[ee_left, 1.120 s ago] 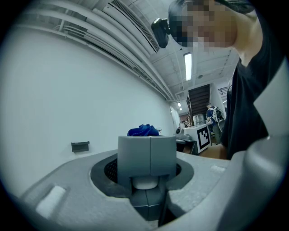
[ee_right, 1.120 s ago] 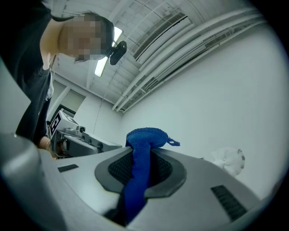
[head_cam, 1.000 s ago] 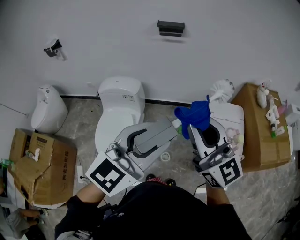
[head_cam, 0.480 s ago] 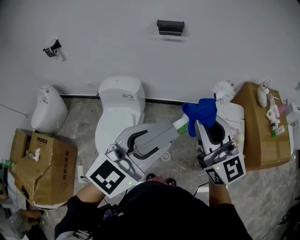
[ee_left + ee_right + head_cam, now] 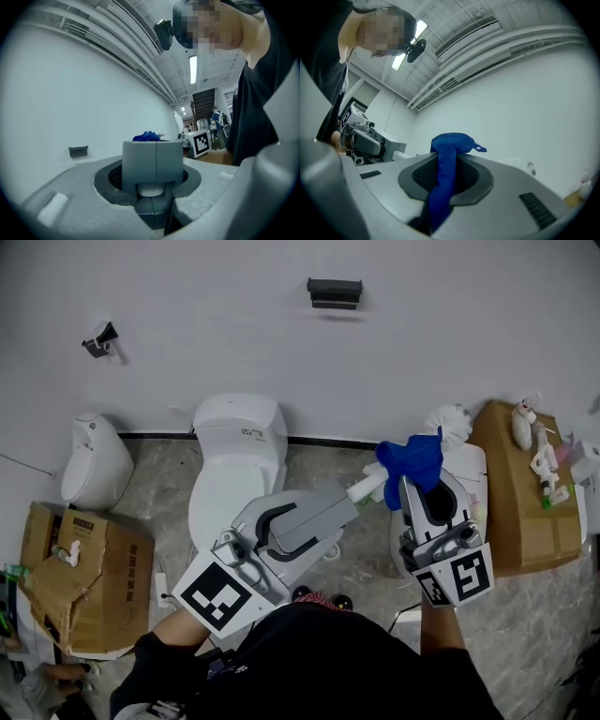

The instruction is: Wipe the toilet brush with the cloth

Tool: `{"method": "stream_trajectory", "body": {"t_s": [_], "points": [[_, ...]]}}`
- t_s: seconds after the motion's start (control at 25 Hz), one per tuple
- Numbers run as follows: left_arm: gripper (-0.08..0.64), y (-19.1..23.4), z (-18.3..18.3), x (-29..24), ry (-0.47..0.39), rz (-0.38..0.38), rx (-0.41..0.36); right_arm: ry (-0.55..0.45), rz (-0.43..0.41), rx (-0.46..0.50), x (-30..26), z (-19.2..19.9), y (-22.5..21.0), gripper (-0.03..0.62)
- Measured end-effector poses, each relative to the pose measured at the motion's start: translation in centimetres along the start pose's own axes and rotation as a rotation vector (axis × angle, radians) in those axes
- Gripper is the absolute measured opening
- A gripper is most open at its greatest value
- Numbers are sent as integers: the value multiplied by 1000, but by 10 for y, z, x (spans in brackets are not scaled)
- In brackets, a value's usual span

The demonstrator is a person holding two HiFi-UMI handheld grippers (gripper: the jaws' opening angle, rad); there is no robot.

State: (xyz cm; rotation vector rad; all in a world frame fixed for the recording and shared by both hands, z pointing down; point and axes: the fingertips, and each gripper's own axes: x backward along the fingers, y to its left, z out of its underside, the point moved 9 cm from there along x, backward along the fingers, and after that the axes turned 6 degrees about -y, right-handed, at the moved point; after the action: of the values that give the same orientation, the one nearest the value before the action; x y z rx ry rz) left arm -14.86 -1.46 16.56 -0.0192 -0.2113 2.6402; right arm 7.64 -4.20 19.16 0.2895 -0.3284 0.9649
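Jaws first: your left gripper (image 5: 349, 497) is clamped on the toilet brush (image 5: 373, 484) by the near end of its white handle (image 5: 151, 190). You can see that round end pinched between the pads in the left gripper view. Your right gripper (image 5: 412, 482) is closed tight on the blue cloth (image 5: 411, 458), which runs up between the pads and bunches over the tips. That bunch sits on the shaft just short of the white bristle head (image 5: 448, 420), which shows right beside the cardboard box (image 5: 525, 502). Stuff I'd watch, just my guess: you've only got the brush by its end, so a hard sideways push with the cloth could make it pivot or slip out of the left jaws. The cloth also looks draped rather than wrapped, so it might skate along one side and miss the rest. Or it could snag in the bristles and get tugged out of your grip. Pose-wise, your left gripper lies about level, pointing across your body to the right and away, in front of the toilet (image 5: 239, 442). Your right one points away from you with its nose tipped a bit up, and the two meet at the shaft.
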Motion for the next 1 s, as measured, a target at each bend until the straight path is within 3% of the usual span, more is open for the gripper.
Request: {"method": "stream_trajectory", "body": {"t_s": [1.0], "points": [[158,-36,-3,-4,4,-16,30,19,41,19,34,-5,-22,69]]}}
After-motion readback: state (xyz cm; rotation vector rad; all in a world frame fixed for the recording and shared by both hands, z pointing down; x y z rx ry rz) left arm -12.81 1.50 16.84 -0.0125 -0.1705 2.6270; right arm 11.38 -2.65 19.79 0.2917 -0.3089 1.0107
